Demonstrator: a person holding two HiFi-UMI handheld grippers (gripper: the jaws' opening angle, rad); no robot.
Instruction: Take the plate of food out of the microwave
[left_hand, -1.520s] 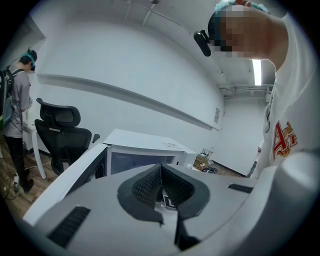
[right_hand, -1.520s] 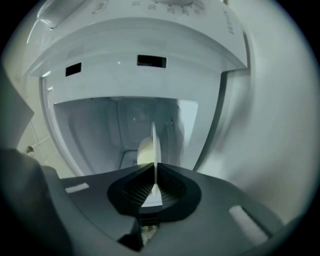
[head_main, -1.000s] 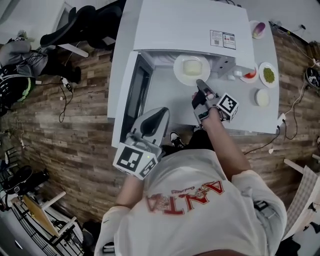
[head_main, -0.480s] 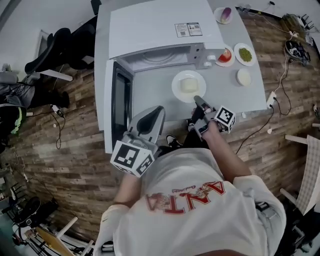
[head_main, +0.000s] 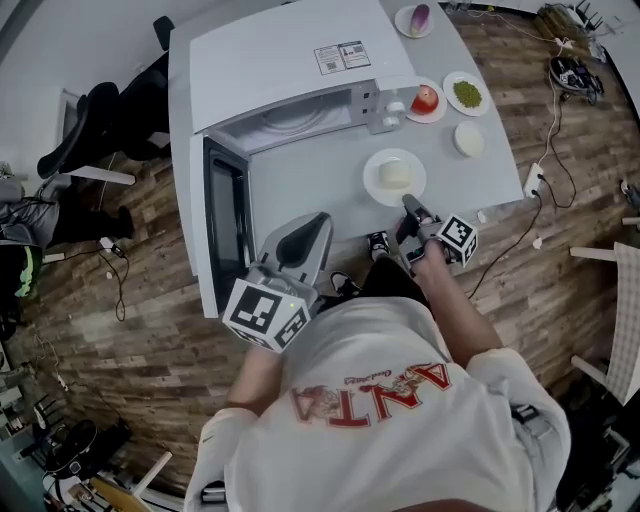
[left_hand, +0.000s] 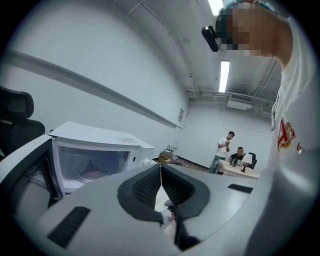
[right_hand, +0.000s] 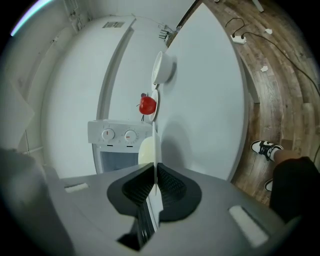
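Bench: white bench (head_main: 320, 185) on a wood-plank floor, with the microwave at its far left corner.
Microwave: white microwave (head_main: 285, 55). Its door (head_main: 225, 215) is swung wide open along the bench's left edge. A glass turntable (left_hand: 91, 172) shows inside the cavity.
Control panel: two knobs (right_hand: 107, 134) sit side by side on the microwave's right front.
Plate of food: white plate of food (head_main: 395, 177), outside the microwave. It is over the bench between the control panel and the near edge, toward the near right corner. A pale block lies at its middle. Whether it rests on the bench or is held just above it cannot be told.
Right claw: right claw (head_main: 412, 205) is at the plate's near rim. In the right gripper view the jaws pinch that rim, and the plate runs edge-on away from them.
Left claw: left claw (head_main: 318, 218) is over the bench's near edge, in front of the open cavity and well apart from the plate. In the left gripper view its jaws are pressed together with nothing between them.
Other dishes, right edge: tomato plate (head_main: 425, 100) just beside the control panel, plate of green food (head_main: 466, 93) next to it, and small white dish (head_main: 468, 139) nearer the person.
Far right corner: plate with a purple item (head_main: 418, 18).
Floor: white socket strip (head_main: 533, 180) and cables lie beyond the right edge.
Person: white shirt with red print. One shoe (head_main: 378, 243) shows at the near edge.
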